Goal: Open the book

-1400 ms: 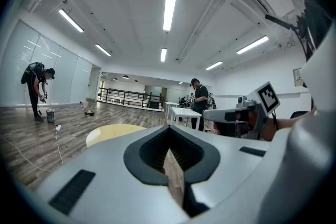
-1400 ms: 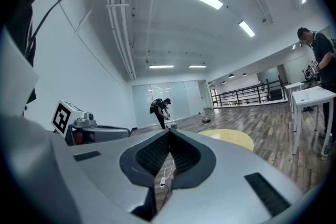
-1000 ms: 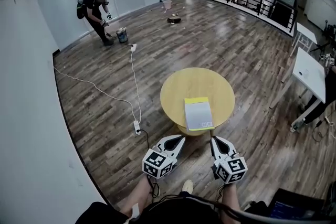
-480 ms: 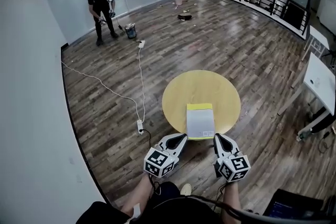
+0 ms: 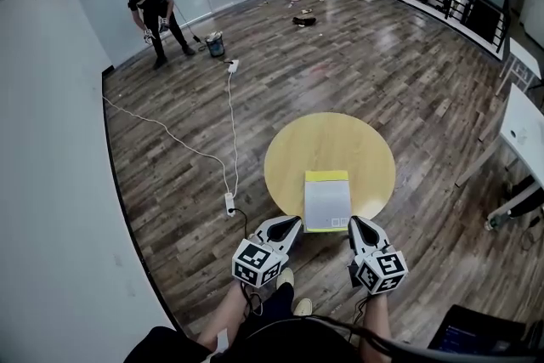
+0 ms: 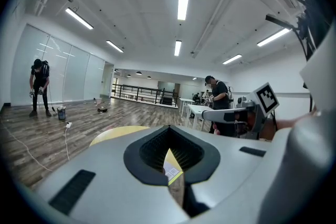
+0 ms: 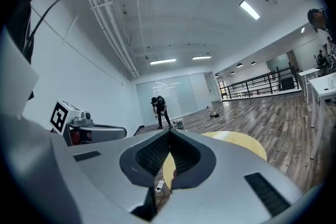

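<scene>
Our left tongs (image 5: 294, 221) are closed, tips together with nothing between them, and our right tongs (image 5: 354, 220) are closed and empty too. Both point at the near rim of the round wooden table (image 5: 293, 150), short of it. The book (image 5: 327, 201) lies flat and shut on the near part of the tabletop, ahead of the gap between our two tips, its pale cover up and a yellow band (image 5: 326, 177) along its far edge.

We judge it thin and light, with a soft cover that bends and may skate on the smooth wood. So one tip should pin it while the other lifts a free corner of the cover. Which edge is bound we cannot tell; the yellow band may be the binding.

A small label (image 5: 338, 224) sits by the near right corner; its print is too small to read.
</scene>
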Tool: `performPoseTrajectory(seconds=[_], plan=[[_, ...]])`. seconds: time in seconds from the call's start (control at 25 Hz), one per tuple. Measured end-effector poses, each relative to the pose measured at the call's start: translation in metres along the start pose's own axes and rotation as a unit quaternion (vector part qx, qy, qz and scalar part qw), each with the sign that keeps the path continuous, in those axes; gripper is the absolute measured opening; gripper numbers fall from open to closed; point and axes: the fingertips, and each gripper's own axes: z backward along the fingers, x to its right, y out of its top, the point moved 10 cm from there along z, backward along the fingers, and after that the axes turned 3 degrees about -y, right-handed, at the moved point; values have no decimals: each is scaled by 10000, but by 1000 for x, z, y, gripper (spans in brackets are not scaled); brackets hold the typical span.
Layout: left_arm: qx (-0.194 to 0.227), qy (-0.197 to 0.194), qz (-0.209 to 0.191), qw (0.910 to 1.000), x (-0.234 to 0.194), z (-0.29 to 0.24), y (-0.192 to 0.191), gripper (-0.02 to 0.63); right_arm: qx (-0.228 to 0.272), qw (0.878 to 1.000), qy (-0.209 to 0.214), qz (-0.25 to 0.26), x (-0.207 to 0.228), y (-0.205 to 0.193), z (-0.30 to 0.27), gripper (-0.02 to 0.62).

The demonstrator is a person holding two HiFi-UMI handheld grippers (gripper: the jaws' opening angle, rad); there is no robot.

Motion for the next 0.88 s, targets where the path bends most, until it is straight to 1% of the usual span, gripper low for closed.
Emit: performPoseTrajectory(seconds=[0.2,0.52,0.76,0.88], plan=[[33,-52,3,10000,-24,-17,9,-2,-12,10000,-24,6,6,6,-24,-3],[104,-310,-20,9995,-73,-39,28,-2,-7,9998,-209,33,4,21,-72,-3],[116,-476,19,9988,-109,-48,27,-2,-54,9994,-334,48,-3,21,-104,-3],[62,-511,114,9986,-122,-52,21,-2,-103,9992,-387,21,-4,19,-116,-3]])
